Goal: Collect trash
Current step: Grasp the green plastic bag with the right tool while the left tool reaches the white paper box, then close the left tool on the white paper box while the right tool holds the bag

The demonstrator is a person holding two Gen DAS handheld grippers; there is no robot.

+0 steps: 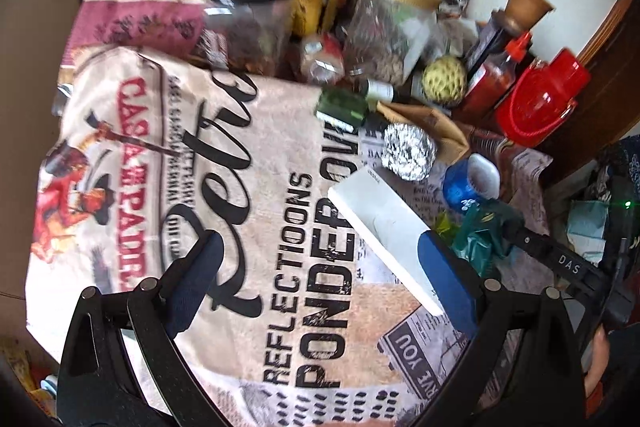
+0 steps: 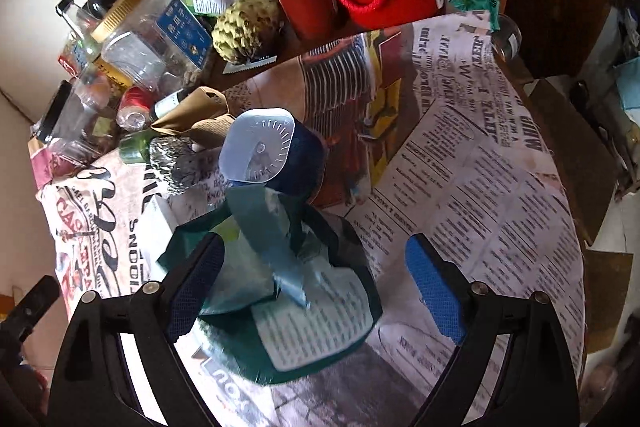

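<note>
A white flat box lies on the printed tablecloth, its near end against the right finger of my open left gripper. Beyond it sit a foil ball, a tipped blue cup and a crumpled green wrapper. In the right wrist view my open right gripper hovers over the green wrapper, which lies between the fingers. The blue cup and the foil ball lie just beyond it. The white box peeks out at left.
The far side of the table is crowded with jars, bottles, a red bag and a custard apple. A brown paper bag lies behind the foil ball. The table edge runs along the right.
</note>
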